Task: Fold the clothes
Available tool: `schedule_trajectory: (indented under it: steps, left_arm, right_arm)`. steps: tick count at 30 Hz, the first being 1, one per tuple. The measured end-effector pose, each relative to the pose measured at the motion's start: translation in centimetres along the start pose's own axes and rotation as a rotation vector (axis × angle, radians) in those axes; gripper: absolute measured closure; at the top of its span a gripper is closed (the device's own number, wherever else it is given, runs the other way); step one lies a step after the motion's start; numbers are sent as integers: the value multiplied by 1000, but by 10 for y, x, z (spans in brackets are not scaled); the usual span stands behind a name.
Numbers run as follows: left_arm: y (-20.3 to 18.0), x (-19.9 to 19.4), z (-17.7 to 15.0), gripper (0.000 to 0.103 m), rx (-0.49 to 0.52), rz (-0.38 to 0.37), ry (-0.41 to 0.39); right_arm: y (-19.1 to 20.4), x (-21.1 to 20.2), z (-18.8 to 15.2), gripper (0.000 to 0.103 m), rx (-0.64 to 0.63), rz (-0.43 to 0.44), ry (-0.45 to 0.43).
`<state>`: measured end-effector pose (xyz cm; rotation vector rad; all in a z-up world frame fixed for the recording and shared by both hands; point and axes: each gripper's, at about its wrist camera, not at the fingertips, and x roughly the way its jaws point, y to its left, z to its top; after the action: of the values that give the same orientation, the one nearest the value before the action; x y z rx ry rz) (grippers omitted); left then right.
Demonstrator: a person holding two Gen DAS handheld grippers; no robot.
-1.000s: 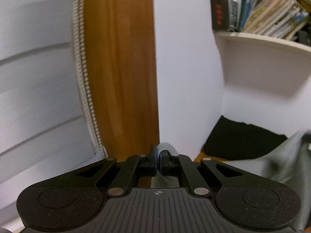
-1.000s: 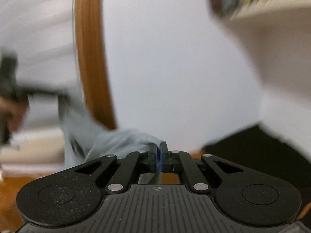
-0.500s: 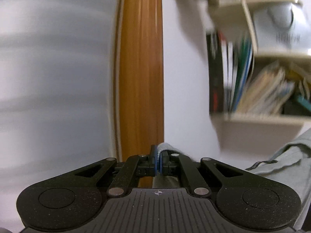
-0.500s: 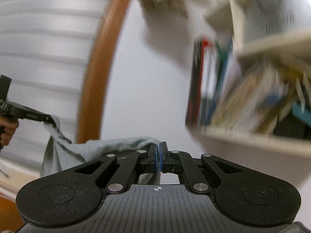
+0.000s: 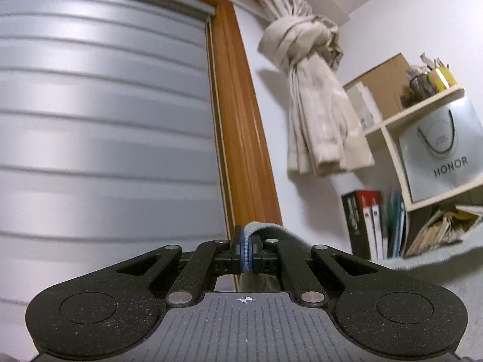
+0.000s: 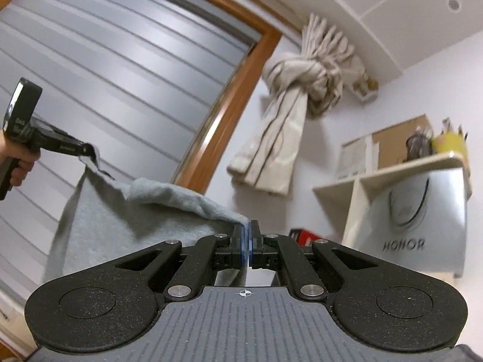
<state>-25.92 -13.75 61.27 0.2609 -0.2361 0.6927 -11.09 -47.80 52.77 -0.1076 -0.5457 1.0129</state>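
A pale grey-blue garment (image 6: 126,220) hangs in the air, stretched between both grippers. My right gripper (image 6: 247,242) is shut on one edge of it, the cloth trailing off to the left. My left gripper (image 6: 87,150) shows at the far left of the right wrist view, held by a hand (image 6: 18,166) and pinching the other corner. In the left wrist view the left gripper (image 5: 246,249) is shut on a hemmed edge, and the garment (image 5: 434,274) runs off to the lower right. Both grippers point upward at the wall.
Ahead are a shuttered window (image 5: 105,120) with a wooden frame (image 5: 241,150), a knotted beige curtain (image 5: 311,96), and a wall shelf (image 5: 389,138) with a silver bag (image 5: 443,157), books (image 5: 374,223) and a yellow cup (image 6: 449,144).
Both grippers rose and tilted upward with the garment. The view climbed from the tabletop and low shelf to the knotted curtain and the ceiling. The cloth now hangs spread between them.
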Motion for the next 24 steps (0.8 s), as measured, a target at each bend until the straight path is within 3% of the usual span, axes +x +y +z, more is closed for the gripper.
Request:
schedule_trajectory:
  steps: [4,7,11,14,16,19,24]
  left_arm:
    - [-8,6,9,101,43,28,-15]
    - [-13,27,-3,101,65,21,5]
    - [-23,72,-43,101,124,-5,64]
    - [-27,122,-89,101,151,-66,127]
    - [-45,154,-131,101,161,-119,177]
    - [-112,197,-222,101,159,-224,255]
    - [-241,260,-394,101,105,-434,438]
  right_arm:
    - [-4,-7,9,100,-2,5,-20]
    - [-8,-5,0,100,-5,9,-3]
    - [-14,9,-35,100,3,11,55]
    - [-21,26,-79,100,18,15,127]
    - [-25,42,-126,100,36,19,197]
    - [-30,67,-211,100,73,38,306]
    - [-32,108,-400,100,171,45,528]
